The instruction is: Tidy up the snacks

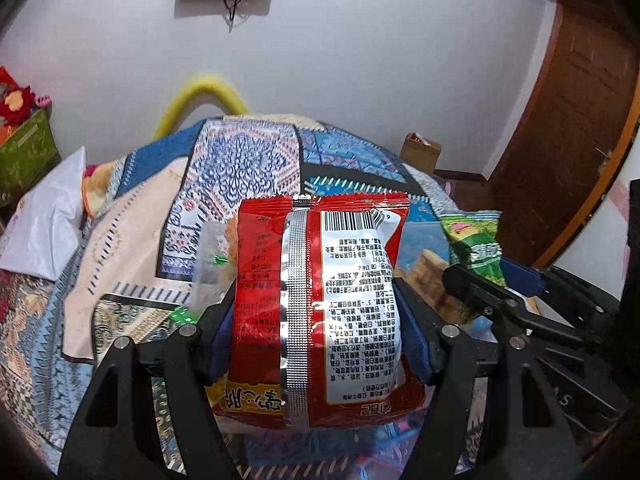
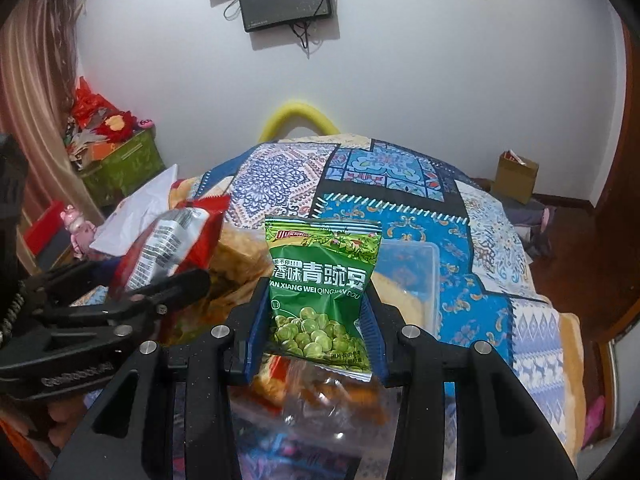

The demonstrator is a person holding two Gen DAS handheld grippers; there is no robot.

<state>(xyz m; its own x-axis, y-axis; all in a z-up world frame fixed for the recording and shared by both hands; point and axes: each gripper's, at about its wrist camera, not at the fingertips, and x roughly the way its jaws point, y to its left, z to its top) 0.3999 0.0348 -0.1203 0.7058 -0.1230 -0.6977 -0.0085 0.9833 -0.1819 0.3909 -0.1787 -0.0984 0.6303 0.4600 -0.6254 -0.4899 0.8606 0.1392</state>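
My left gripper point(image 1: 320, 320) is shut on a red snack packet point(image 1: 320, 300), held upright with its back label and barcode facing the camera. It also shows in the right wrist view point(image 2: 168, 240), at the left. My right gripper point(image 2: 316, 312) is shut on a green pea snack packet point(image 2: 320, 292), held upright above the bed. In the left wrist view the green packet point(image 1: 476, 248) and the right gripper point(image 1: 480, 288) are at the right. A clear plastic box point(image 2: 416, 268) with snacks lies behind the green packet.
A patterned blue quilt point(image 2: 400, 184) covers the bed. More snack bags point(image 2: 320, 396) lie below the right gripper. A white bag point(image 1: 48, 220) lies at the left. A green box point(image 2: 120, 168) and a cardboard box point(image 2: 516, 176) stand by the wall.
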